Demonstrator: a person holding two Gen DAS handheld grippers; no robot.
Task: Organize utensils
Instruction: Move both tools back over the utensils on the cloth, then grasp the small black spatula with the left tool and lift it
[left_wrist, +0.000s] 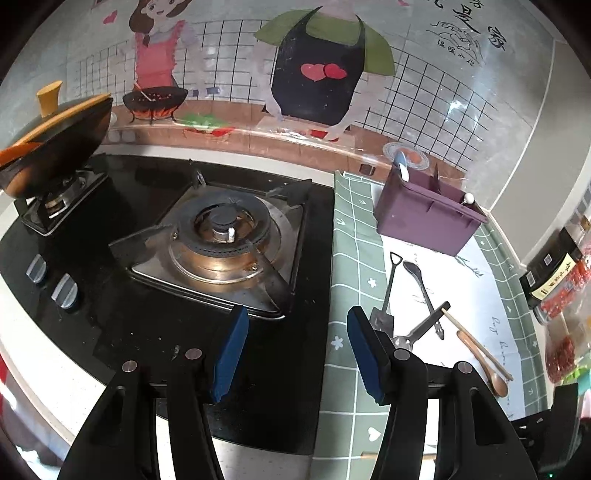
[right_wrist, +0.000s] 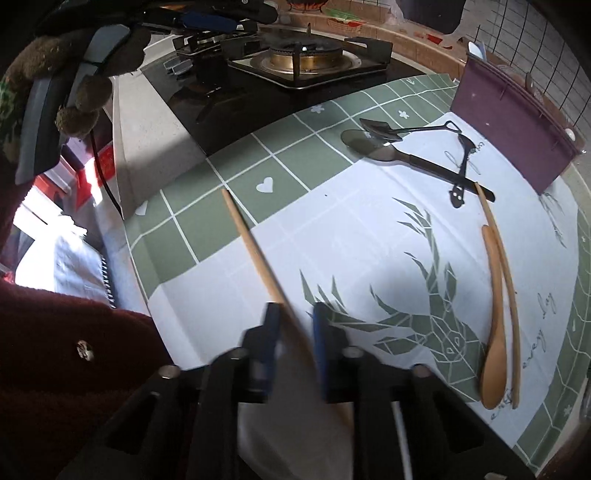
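Note:
My right gripper (right_wrist: 293, 332) is shut on a long wooden chopstick (right_wrist: 251, 240), which runs from between the blue pads up and to the left over the green-and-white mat (right_wrist: 332, 229). A wooden spoon (right_wrist: 495, 332) and a second chopstick (right_wrist: 508, 295) lie side by side to the right. Further back, a black-handled spoon (right_wrist: 388, 151), a small shovel-shaped spoon (right_wrist: 384, 129) and a dark metal spoon (right_wrist: 463, 166) lie crossed in front of the purple organizer box (right_wrist: 509, 129). My left gripper (left_wrist: 295, 347) is open and holds nothing, over the stove's right edge, left of the metal utensils (left_wrist: 417, 280).
A black gas stove (left_wrist: 221, 236) fills the left of the counter, with a lidded wok (left_wrist: 55, 147) on its far burner. Jars and packets (left_wrist: 554, 288) stand at the right edge. The box (left_wrist: 424, 218) sits near the tiled wall. A dark red sleeve (right_wrist: 55, 350) is at lower left.

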